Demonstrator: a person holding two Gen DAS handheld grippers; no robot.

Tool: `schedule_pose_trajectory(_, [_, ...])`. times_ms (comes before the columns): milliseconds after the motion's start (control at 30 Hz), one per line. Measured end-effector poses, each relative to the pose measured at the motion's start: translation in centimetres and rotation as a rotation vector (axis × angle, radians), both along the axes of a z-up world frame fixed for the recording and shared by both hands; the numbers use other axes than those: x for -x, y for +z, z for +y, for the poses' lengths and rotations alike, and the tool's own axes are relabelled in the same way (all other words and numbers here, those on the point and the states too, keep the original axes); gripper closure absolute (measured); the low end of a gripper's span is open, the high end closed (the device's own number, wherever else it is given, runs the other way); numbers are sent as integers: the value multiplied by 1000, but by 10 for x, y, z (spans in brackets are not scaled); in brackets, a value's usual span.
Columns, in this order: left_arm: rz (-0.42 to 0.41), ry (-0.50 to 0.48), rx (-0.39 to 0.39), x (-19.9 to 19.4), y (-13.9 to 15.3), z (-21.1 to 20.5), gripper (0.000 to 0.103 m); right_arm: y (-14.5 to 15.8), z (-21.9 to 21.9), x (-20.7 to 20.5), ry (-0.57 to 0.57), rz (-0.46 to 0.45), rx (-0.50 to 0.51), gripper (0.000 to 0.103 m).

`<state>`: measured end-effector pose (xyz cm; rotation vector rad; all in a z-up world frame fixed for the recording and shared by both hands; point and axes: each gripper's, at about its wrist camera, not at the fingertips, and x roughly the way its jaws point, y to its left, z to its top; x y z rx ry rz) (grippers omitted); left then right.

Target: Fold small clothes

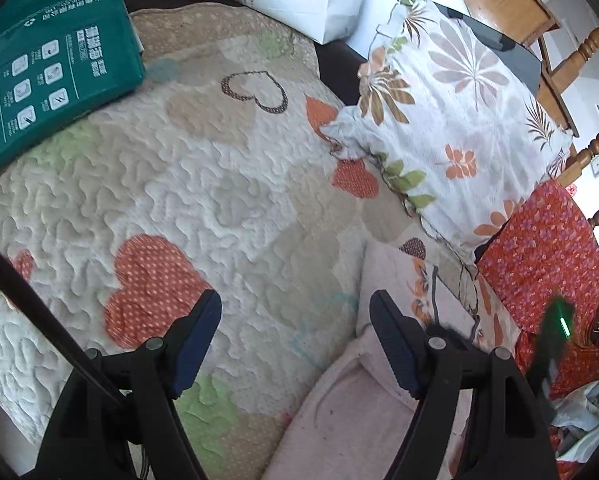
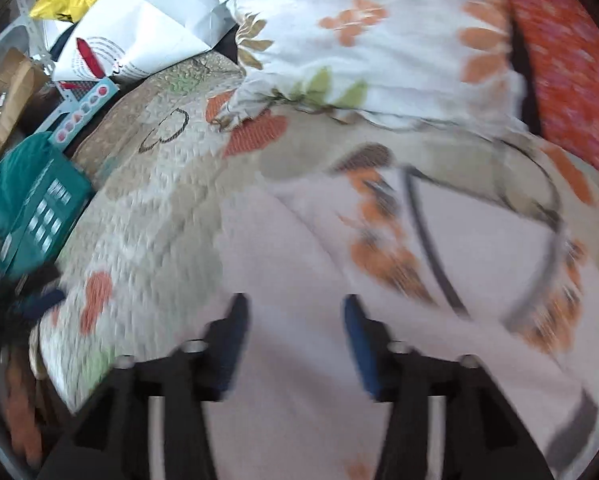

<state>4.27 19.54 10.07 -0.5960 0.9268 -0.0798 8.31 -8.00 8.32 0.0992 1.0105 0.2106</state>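
Pale pink garment laid on a quilted cover, both claws released above it.

In the left wrist view, the pink garment (image 1: 383,384) is seen at the lower right of the frame, its long axis running from bottom centre up toward the right, an orange-and-black print near its upper end. The left claw (image 1: 295,340) is spread wide, nothing between its jaws, over the heart-patterned quilt (image 1: 203,184). In the blurred right wrist view, the garment (image 2: 299,248) fills the lower centre and its dark curved print lines are shown; the right claw (image 2: 293,344) is parted, nothing gripped. A floral pillow (image 1: 451,120) and green bag (image 1: 51,76) are sharp only in the left view.
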Motion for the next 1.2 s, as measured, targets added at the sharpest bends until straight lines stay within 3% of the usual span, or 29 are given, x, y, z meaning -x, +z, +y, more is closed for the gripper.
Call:
schedule_pose_trajectory(133, [0, 0, -5, -2, 2, 7, 28, -28, 30, -60, 34, 75, 71, 41])
schedule_pose_trajectory(167, [0, -2, -6, -2, 2, 9, 28, -37, 37, -70, 43, 104, 96, 45])
schedule_pose_trajectory(200, [-1, -2, -11, -3, 3, 10, 28, -45, 43, -76, 62, 134, 113, 60])
schedule_pose_trajectory(233, [1, 0, -21, -2, 3, 12, 28, -51, 51, -81, 102, 162, 148, 93])
schedule_pose_trajectory(333, [4, -6, -31, -3, 3, 16, 28, -47, 62, -94, 121, 128, 218, 97])
schedule_pose_trajectory(533, [19, 32, -36, -10, -2, 22, 28, -42, 55, -129, -6, 43, 280, 99])
schedule_pose_trajectory(633, [23, 42, -34, -11, -3, 24, 28, -25, 41, -113, -21, 31, 123, 99])
schedule_pose_trajectory(767, [20, 54, -27, -8, -2, 26, 28, -4, 35, -55, 42, -15, 62, 99])
schedule_pose_trajectory(833, [19, 57, -36, -8, -1, 23, 28, -13, 35, -31, 76, 23, 41, 99])
schedule_pose_trajectory(967, [17, 38, -49, -7, -1, 11, 28, -61, 38, -10, 72, 189, -34, 98])
schedule_pose_trajectory(1033, [13, 32, -58, -5, -1, 7, 28, -62, 40, 14, 63, 165, -101, 98])
schedule_pose_trajectory(1133, [11, 21, -64, -3, 0, 1, 27, -66, 43, 43, 138, 242, -278, 93])
schedule_pose_trajectory(1200, [10, -2, -62, -2, 1, -7, 27, -65, 40, 73, 154, 234, -243, 93])
